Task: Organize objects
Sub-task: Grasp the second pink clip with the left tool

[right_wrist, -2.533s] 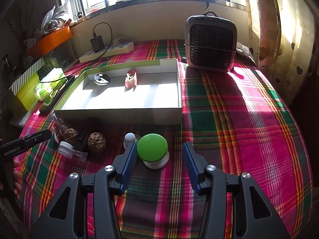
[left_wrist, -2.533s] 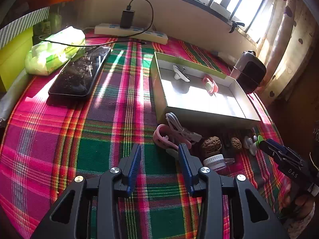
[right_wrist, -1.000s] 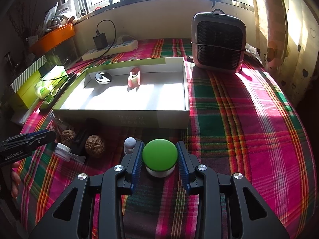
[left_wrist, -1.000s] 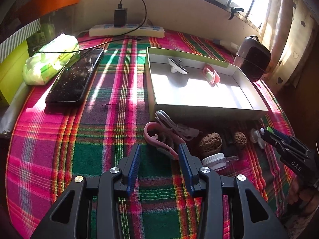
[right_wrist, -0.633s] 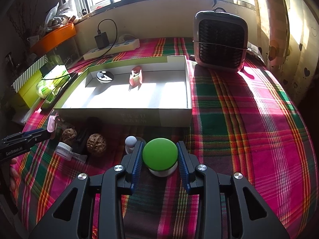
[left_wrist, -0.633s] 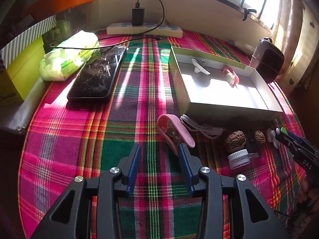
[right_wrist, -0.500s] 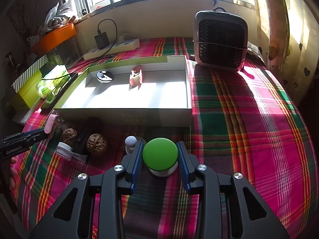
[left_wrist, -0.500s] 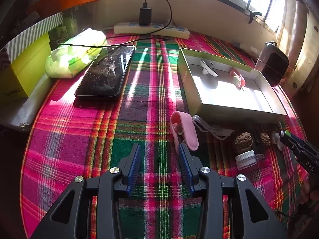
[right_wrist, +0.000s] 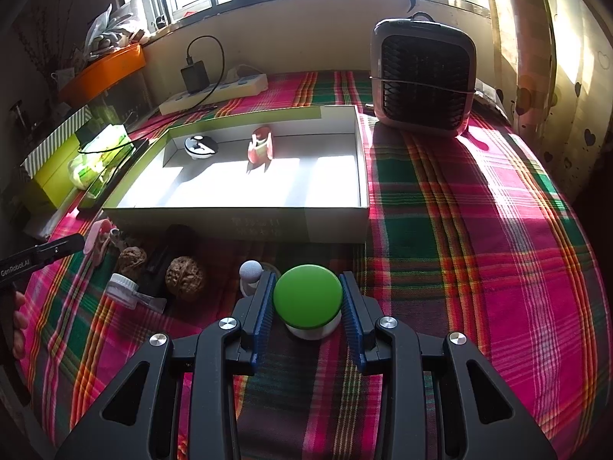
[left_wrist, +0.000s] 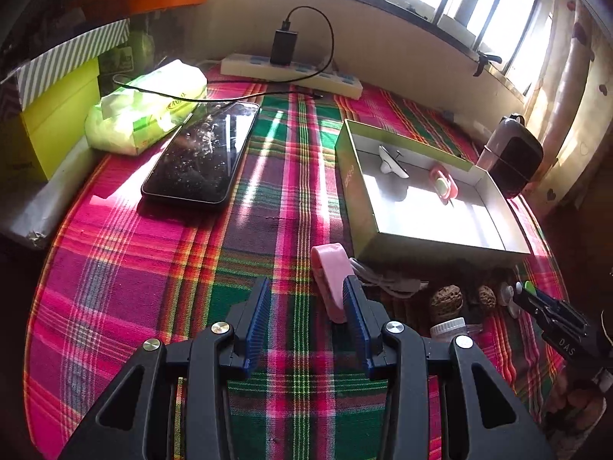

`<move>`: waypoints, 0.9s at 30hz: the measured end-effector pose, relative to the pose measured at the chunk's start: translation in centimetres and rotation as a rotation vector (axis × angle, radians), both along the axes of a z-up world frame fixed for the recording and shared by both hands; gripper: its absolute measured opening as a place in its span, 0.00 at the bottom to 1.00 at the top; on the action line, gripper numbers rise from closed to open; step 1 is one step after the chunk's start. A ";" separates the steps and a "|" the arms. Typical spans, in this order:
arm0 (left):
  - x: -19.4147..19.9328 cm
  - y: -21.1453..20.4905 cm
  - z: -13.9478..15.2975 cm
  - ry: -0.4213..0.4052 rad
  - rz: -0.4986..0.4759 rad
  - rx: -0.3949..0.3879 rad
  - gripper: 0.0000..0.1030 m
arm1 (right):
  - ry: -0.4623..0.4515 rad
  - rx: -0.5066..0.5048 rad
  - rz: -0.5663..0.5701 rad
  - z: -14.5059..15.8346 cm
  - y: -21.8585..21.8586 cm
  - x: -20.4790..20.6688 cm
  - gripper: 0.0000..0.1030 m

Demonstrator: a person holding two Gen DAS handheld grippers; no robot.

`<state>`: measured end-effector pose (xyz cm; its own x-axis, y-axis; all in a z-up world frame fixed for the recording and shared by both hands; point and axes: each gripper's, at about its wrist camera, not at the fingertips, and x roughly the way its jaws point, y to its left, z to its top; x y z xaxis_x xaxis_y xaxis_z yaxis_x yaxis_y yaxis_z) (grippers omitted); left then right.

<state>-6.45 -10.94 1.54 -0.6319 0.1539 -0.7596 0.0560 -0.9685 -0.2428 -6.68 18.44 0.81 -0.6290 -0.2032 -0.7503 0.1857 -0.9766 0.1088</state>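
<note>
The open cardboard box (right_wrist: 237, 214) at frame centre holds a black-and-white gadget (right_wrist: 200, 146) and a small red item (right_wrist: 260, 149) near its far wall. Below it, the right gripper (right_wrist: 307, 308) pinches a green-domed object (right_wrist: 307, 296). The left gripper (left_wrist: 306, 318) stands spread, a pink clip (left_wrist: 331, 280) against its right finger; whether it is gripped is unclear. Walnuts (right_wrist: 186, 276) sit in shadow.

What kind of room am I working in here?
Most likely a lived-in home room, at a table under a window. The plaid tablecloth, a power strip with a charger plugged in, and heart-patterned curtains point to a household rather than a lab.
</note>
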 end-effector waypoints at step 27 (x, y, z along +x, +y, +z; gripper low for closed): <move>-2.0 0.9 -1.1 -0.051 0.013 -0.096 0.36 | -0.013 -0.014 0.000 -0.3 0.1 -0.4 0.34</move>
